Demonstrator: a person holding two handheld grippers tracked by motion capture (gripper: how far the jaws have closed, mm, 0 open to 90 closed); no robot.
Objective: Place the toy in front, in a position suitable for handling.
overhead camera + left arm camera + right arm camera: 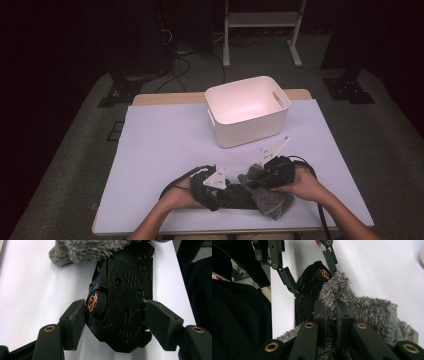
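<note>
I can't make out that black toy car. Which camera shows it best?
The left gripper view: the car lies close up, underside and gold wheel plain, between the left claw. The right gripper view shows it partly behind the cloth; the high view shows a dark lump.

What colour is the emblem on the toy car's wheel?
Orange-gold, on the black wheel; the left gripper view shows it best.

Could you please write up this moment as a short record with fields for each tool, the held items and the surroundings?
left tool: jaws closed on the sides of a black toy car, which shows its underside and a gold-spoked wheel
right tool: shut on a grey fluffy cloth
cloth and car: touching; the cloth lies against the car's far end
white bin: beyond the hands, nothing visible inside
table: covered by a white sheet
hands: both near the front edge, close together
</note>
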